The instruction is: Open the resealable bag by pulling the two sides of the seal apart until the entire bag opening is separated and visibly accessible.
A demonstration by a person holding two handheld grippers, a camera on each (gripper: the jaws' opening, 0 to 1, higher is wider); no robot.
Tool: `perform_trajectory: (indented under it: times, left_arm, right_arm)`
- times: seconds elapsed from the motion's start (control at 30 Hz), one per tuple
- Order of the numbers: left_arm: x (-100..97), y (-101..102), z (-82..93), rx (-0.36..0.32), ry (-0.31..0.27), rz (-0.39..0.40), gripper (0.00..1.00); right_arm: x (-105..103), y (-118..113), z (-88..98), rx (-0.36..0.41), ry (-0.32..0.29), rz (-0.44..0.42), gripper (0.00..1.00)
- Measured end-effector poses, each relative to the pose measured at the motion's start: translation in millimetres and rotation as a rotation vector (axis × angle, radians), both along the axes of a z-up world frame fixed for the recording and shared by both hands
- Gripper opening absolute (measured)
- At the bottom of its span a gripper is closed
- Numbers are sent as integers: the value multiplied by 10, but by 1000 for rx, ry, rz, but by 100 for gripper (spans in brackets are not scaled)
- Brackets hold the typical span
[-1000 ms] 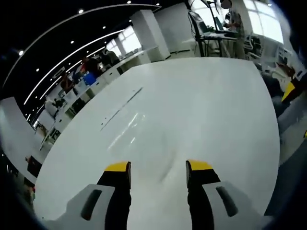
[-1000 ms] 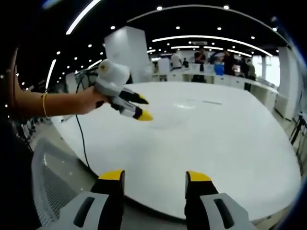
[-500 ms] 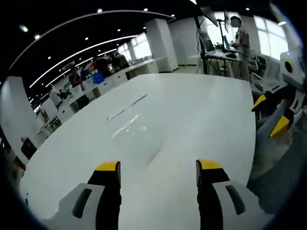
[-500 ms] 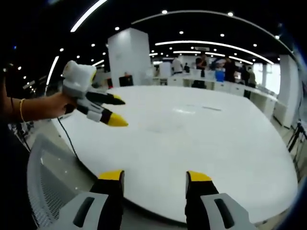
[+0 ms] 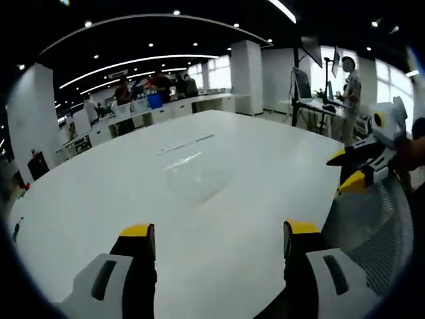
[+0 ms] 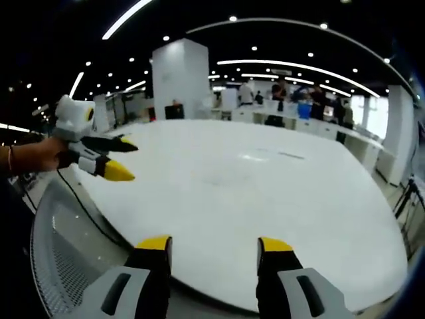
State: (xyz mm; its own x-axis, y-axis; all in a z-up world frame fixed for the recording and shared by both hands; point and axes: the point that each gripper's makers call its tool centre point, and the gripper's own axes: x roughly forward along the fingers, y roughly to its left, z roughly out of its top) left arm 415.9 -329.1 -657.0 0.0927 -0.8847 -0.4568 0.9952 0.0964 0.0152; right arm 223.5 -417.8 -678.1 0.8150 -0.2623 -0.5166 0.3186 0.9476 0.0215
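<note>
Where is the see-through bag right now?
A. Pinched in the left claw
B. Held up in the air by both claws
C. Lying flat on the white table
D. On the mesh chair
C. The clear bag lies flat on the white table, ahead of the open left claw, with the right claw off to the side and neither one touching it.

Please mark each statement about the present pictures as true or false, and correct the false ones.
1. The clear resealable bag lies flat on the white table. True.
2. The left gripper grips the bag's seal. False: its jaws are apart, empty, short of the bag.
3. The right gripper is open. True.
4. The bag stands upright, fully opened. False: it lies flat; whether the seal is parted cannot be told.
5. A mesh chair is near the table edge. True.
</note>
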Motion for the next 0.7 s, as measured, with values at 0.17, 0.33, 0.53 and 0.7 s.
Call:
perform_trajectory:
  times: [0.17, 0.33, 0.53, 0.7]
  left_arm:
    - [-46, 127, -20, -10, -5, -9, 83]
    - [-100, 210, -83, -5, 15, -9, 83]
    - [-220, 250, -210, 39, 22, -33, 84]
    - [-251, 230, -175, 9, 56, -29, 84]
  right_arm:
    - [2, 1, 33, -9, -17, -7, 50]
    - [-5, -1, 30, -12, -16, -15, 50]
    - [-8, 12, 36, -13, -19, -13, 50]
    - [-10, 7, 43, -13, -25, -18, 50]
